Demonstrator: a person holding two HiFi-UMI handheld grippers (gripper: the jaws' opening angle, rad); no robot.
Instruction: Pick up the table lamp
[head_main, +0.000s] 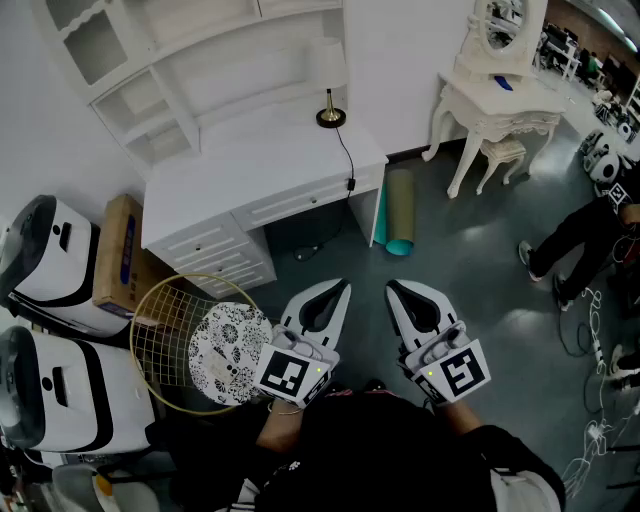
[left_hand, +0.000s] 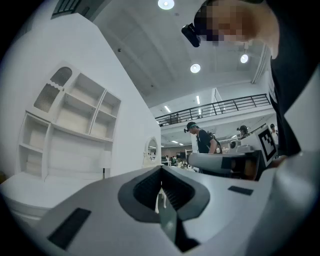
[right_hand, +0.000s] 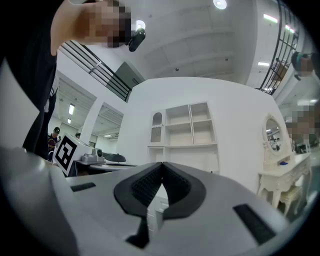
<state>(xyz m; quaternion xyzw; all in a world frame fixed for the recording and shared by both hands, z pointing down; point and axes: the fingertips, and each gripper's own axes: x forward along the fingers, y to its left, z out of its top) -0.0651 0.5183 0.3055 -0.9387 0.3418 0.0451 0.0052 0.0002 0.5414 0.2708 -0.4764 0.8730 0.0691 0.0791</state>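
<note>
Nearest the person, the left gripper (head_main: 340, 288) and the right gripper (head_main: 393, 288) are held side by side above the grey floor, each with its jaws pressed together on nothing (both gripper views show the dark pads meeting at the tip). Beyond them stands the white desk (head_main: 260, 165). The table lamp (head_main: 331, 117) is upright at its far right corner by the wall, well apart from both grippers, its black cord (head_main: 345, 152) trailing toward the desk's front edge.
</note>
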